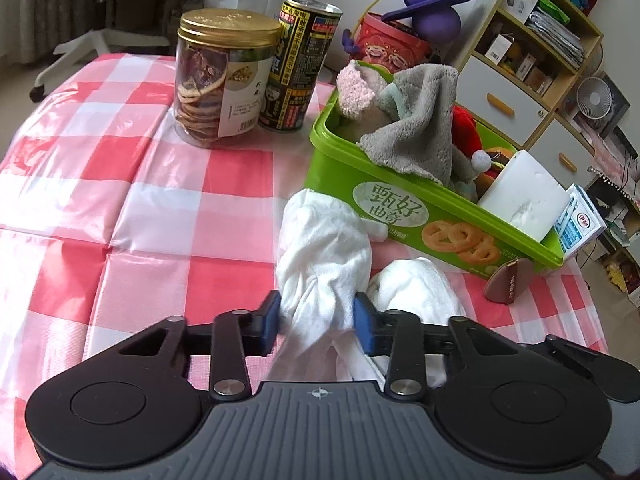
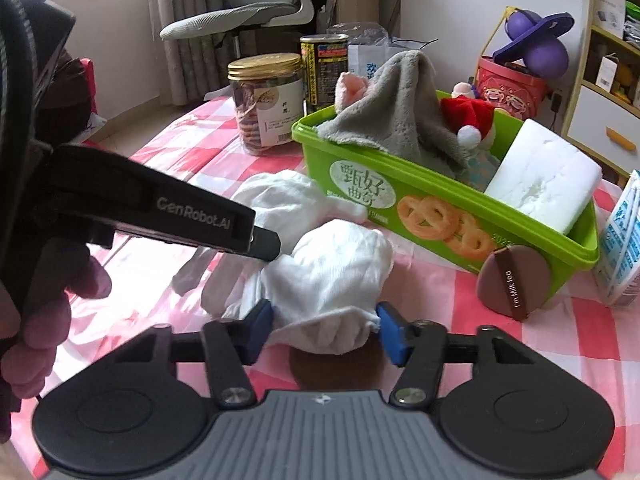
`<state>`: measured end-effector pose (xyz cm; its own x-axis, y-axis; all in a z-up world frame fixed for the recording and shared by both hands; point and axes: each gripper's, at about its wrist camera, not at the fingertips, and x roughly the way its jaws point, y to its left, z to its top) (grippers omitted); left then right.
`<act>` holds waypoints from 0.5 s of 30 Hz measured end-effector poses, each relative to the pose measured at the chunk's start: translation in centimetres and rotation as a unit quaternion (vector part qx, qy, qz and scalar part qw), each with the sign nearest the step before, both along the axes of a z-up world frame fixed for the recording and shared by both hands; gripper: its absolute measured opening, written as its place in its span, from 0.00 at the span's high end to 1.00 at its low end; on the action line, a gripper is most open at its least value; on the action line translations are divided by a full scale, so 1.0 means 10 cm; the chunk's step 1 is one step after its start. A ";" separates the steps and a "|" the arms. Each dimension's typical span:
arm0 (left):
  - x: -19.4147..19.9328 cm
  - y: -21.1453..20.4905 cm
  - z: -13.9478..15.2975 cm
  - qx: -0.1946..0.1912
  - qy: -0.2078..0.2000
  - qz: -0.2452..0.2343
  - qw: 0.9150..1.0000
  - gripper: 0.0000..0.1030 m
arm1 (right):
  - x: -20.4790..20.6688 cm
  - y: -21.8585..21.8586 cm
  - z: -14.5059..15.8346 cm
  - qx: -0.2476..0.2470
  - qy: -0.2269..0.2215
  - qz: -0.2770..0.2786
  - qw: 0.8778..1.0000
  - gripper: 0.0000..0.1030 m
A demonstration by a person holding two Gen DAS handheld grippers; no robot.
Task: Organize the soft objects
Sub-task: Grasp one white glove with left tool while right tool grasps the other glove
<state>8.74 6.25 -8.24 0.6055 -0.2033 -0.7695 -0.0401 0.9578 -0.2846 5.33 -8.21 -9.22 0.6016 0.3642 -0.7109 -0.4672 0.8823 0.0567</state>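
White cloth (image 1: 320,256) pinched at both ends, mid-pickup.
Our left gripper (image 1: 316,320) and right gripper (image 2: 324,320) each clamp a bunch on the checked table (image 1: 120,200); next we'd lift it into the green tin (image 2: 432,208) just beyond.

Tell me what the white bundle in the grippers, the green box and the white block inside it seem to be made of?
White bundle: soft woven or knitted cloth, matte; it creases and bunches between the pads.
Green box: probably moulded plastic, smooth and slightly glossy, with a rolled rim and a printed biscuit label.
White block: looks like foam or sponge; matte, grainy, pitted surface.
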 end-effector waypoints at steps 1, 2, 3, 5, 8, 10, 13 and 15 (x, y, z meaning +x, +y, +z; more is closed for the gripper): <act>0.01 0.01 -0.01 -0.007 0.006 -0.001 1.000 0.75 | -0.01 0.01 0.00 -0.003 -0.001 0.002 1.000 0.84; 0.02 0.02 0.00 -0.014 0.011 0.000 1.000 0.80 | -0.01 0.01 0.01 -0.004 -0.004 0.004 1.000 0.92; 0.02 0.02 0.00 -0.018 0.013 0.000 1.000 0.81 | 0.01 0.01 0.02 -0.004 -0.005 0.007 1.000 0.97; 0.01 0.02 0.04 -0.017 0.011 -0.002 1.000 0.85 | 0.02 -0.01 0.06 0.005 -0.002 0.011 1.000 1.00; 0.00 0.01 0.10 -0.017 0.004 -0.007 1.000 0.88 | 0.03 -0.08 0.13 0.027 0.003 0.008 1.000 1.00; 0.00 0.00 0.15 -0.016 -0.001 -0.011 1.000 0.88 | 0.04 -0.12 0.16 0.038 0.009 0.006 0.999 1.00; -0.04 0.01 0.24 -0.021 -0.010 -0.009 1.000 0.89 | 0.03 -0.18 0.21 0.053 0.018 0.002 0.998 1.00; -0.08 0.01 0.30 -0.026 -0.018 -0.005 0.999 0.89 | 0.01 -0.23 0.28 0.059 0.013 -0.005 0.998 1.00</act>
<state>7.95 6.32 -5.25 0.6294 -0.2496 -0.7359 -0.0188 0.9418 -0.3356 5.41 -10.51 -6.37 0.5878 0.4410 -0.6782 -0.4558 0.8732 0.1727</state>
